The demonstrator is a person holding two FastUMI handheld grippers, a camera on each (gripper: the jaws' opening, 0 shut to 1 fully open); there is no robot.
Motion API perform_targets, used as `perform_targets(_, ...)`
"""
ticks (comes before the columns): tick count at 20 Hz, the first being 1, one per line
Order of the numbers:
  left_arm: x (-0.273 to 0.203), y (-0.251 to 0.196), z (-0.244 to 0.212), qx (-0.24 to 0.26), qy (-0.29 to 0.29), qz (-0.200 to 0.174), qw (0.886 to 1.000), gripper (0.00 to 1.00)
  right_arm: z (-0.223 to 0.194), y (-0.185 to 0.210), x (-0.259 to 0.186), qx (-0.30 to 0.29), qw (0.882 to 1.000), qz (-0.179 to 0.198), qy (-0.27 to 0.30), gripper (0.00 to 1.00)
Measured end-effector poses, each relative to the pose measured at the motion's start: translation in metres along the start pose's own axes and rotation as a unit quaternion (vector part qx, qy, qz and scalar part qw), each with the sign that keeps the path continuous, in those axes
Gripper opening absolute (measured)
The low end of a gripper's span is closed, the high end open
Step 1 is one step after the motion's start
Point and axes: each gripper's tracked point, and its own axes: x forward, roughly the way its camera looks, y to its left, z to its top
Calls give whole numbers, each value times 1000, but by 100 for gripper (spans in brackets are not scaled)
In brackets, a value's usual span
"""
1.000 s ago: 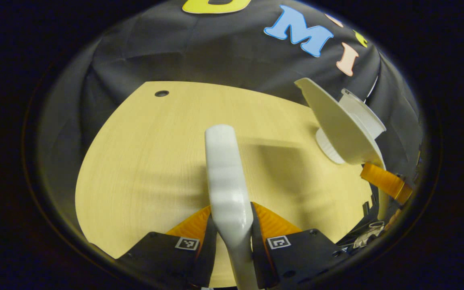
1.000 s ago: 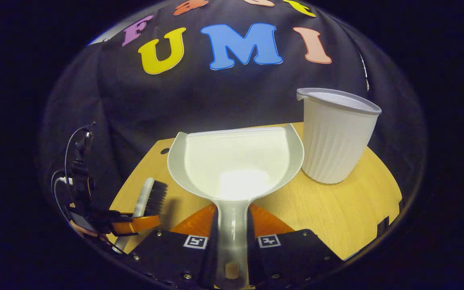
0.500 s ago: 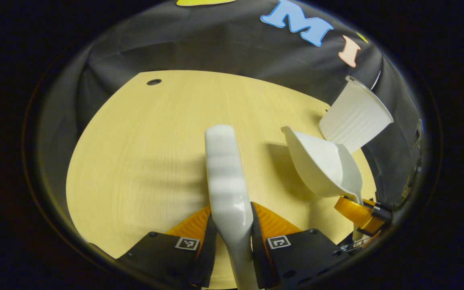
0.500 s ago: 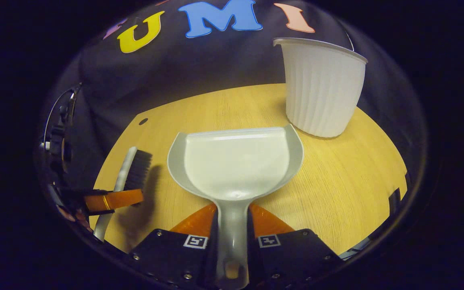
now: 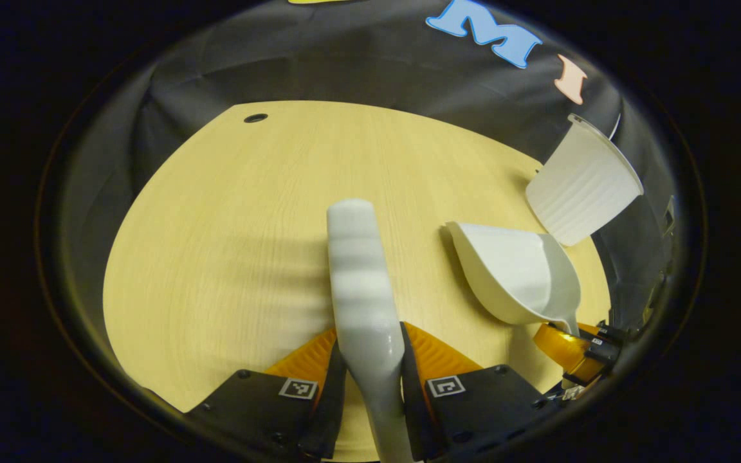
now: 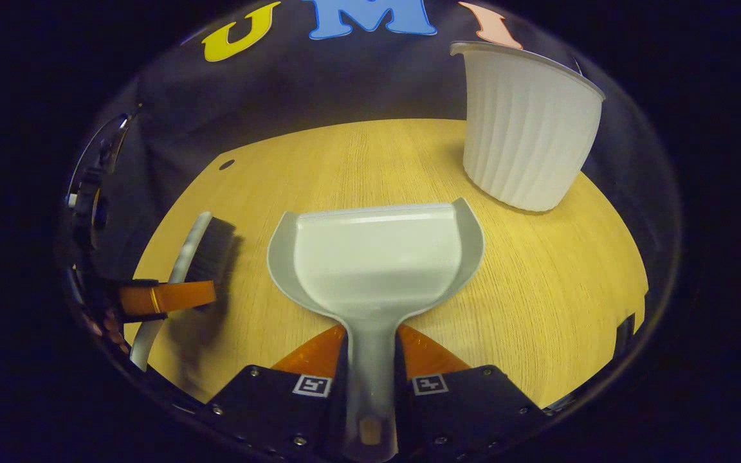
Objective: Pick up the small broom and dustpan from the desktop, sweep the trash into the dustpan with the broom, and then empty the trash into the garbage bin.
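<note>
At the bottom of the left gripper view, the left gripper (image 5: 369, 379) is seen clamped on the pale handle of the small broom (image 5: 361, 283), one finger pressed against each side. The broom's back is extended forward over the wooden desktop (image 5: 229, 244). To the right of the broom, the dustpan (image 5: 512, 273) is seen held by its handle in the other gripper. Beyond the dustpan, toward the far right edge of the desktop, the ribbed white garbage bin (image 5: 583, 183) is located.

At the bottom of the right gripper view, the right gripper (image 6: 370, 379) is seen closed on the dustpan (image 6: 377, 263) handle, both fingers pressed against it. The pan is pointed forward with its tray facing up; whether it touches the desktop (image 6: 538, 302) cannot be told. To the left of the dustpan, the small broom (image 6: 200, 254) is seen with dark bristles, held in the left gripper (image 6: 168, 297). Beyond the dustpan, to its right, the garbage bin (image 6: 525, 128) is set upright on the desktop.
</note>
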Motion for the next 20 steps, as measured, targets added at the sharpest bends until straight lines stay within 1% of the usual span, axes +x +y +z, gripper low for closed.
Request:
perform_targets(2, -3, 1, -7, -2, 4, 5, 1000, 46, -2, -1, 0, -3, 1000, 0, 8, 32)
perform_targets(4, -3, 6, -11, -1, 9, 12, 1000, 51, 0, -1, -2, -5, 1000, 2, 9, 33)
perform_targets(5, -3, 7, -13, -2, 10, 14, 1000, 49, 1, -1, -3, -7, 1000, 4, 10, 33)
perform_targets(8, -4, 6, -20, -1, 11, 22, 1000, 50, 2, -1, -2, -13, 1000, 15, 5, 37)
perform_targets(9, -7, 6, -19, 2, 7, 24, 1000, 53, 1, -1, -1, -14, 1000, 17, 9, 38)
perform_targets(10, -9, 9, -15, 9, 3, 29, 1000, 54, -1, -1, -1, -10, 1000, 18, 12, 39)
perform_targets(11, -12, 13, -12, 15, -3, 38, 999, 55, 0, 1, -3, -6, 1000, 29, 10, 39)
perform_targets(12, -16, 15, -9, 18, -8, 41, 999, 56, 2, -1, -7, -7, 999, 32, 6, 47)
perform_targets(13, -20, 16, -6, 18, -10, 44, 999, 62, 5, -5, -10, -12, 999, 31, 2, 56)
perform_targets(14, -23, 16, -6, 18, -14, 48, 999, 66, 8, -6, -16, -17, 999, 33, -3, 63)
perform_targets(15, -26, 18, -5, 20, -19, 54, 998, 65, 12, -6, -21, -22, 999, 37, -9, 66)
perform_targets(16, -31, 20, -4, 20, -26, 59, 998, 72, 17, -6, -27, -25, 999, 44, -19, 68)
perform_targets(17, -34, 21, -2, 18, -34, 63, 997, 77, 22, -7, -31, -31, 998, 45, -28, 85)
perform_targets(18, -39, 20, 0, 17, -40, 65, 997, 77, 26, -8, -38, -37, 997, 47, -38, 92)
perform_targets(19, -40, 19, 0, 16, -43, 66, 997, 82, 30, -8, -42, -42, 997, 52, -47, 89)
perform_targets(20, -41, 16, -2, 17, -43, 62, 997, 84, 34, -6, -51, -45, 996, 61, -55, 89)
